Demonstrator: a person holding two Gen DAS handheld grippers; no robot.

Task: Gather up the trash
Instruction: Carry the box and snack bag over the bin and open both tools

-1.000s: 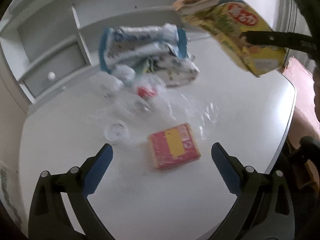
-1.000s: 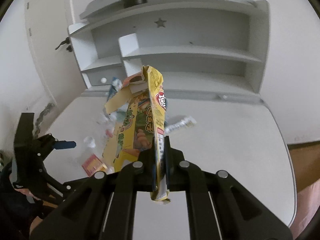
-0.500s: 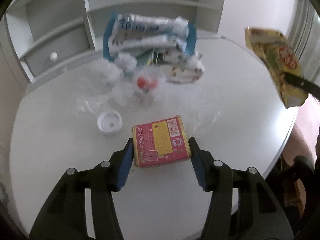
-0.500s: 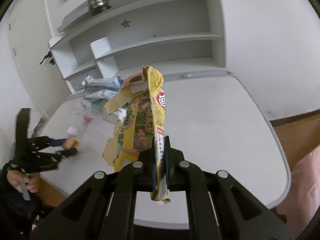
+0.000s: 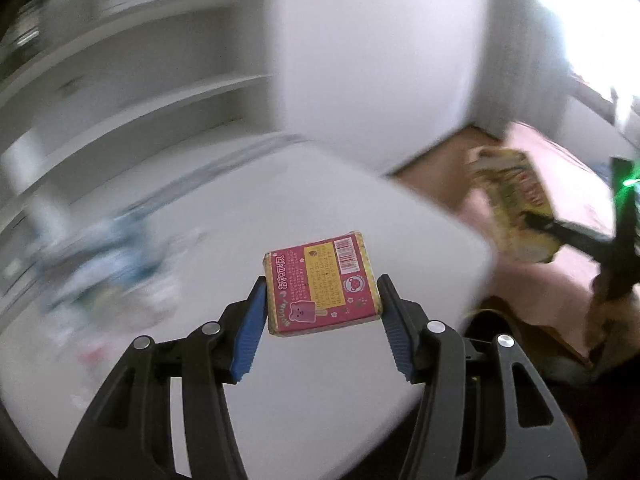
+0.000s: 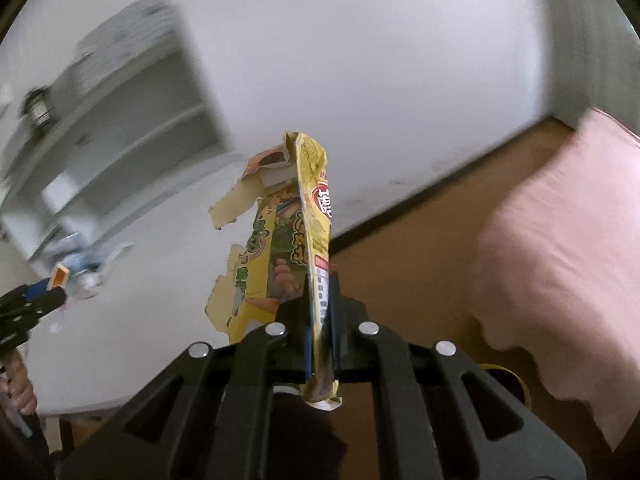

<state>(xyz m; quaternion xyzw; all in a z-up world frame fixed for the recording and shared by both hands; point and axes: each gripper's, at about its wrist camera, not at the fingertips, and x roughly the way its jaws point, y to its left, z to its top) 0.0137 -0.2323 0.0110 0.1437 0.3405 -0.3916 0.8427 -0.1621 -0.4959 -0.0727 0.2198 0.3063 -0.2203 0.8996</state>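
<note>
The left tool (image 5: 322, 314) clamps a pink box (image 5: 322, 284) between its blue pads, lifted above the white table (image 5: 280, 380). The right tool (image 6: 320, 316) is fully closed on a flattened yellow snack carton (image 6: 298, 240), held over the brown floor (image 6: 420, 264) beside a pink bed (image 6: 560, 260).

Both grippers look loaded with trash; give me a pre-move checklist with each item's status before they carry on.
1. Left gripper clamped on the pink box, both blue pads against its sides: ok.
2. Pink box lifted off the white table: ok.
3. Right gripper shut on the flattened yellow carton: ok.
4. Yellow carton out past the table edge, over the brown floor: ok.
5. Bin or bag to drop into in view: cannot tell.
6. Blurred wrappers left on the table: not ok.
</note>
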